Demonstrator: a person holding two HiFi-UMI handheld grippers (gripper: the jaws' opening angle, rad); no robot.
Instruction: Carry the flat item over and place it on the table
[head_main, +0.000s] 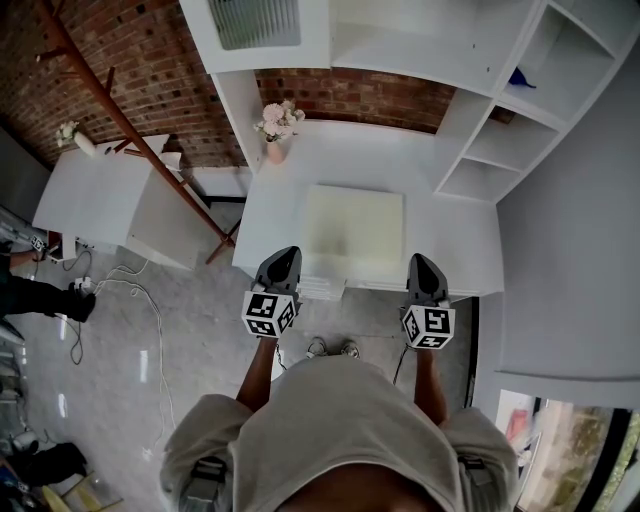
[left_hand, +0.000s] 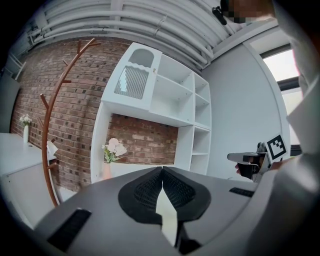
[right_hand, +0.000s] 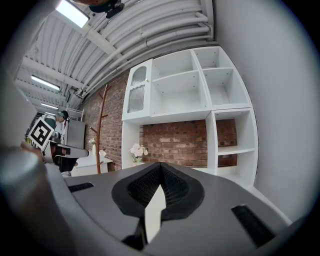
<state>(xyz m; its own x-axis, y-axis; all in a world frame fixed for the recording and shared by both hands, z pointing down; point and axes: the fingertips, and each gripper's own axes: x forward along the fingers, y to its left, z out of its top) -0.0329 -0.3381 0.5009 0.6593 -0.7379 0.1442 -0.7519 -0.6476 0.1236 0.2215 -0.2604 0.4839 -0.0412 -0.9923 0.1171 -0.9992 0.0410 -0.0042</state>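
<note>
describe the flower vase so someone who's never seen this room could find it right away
Start at the white desk below the white shelf unit on the brick wall. At its far left corner stands a small pinkish vase of pale flowers. It is the only upright thing there; the pale flat panel nearby is broad and square.

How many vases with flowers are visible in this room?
2. A pink vase stands at the back left corner of the white table; a white vase stands on the separate white desk further left. Others may be hidden outside the views.
</note>
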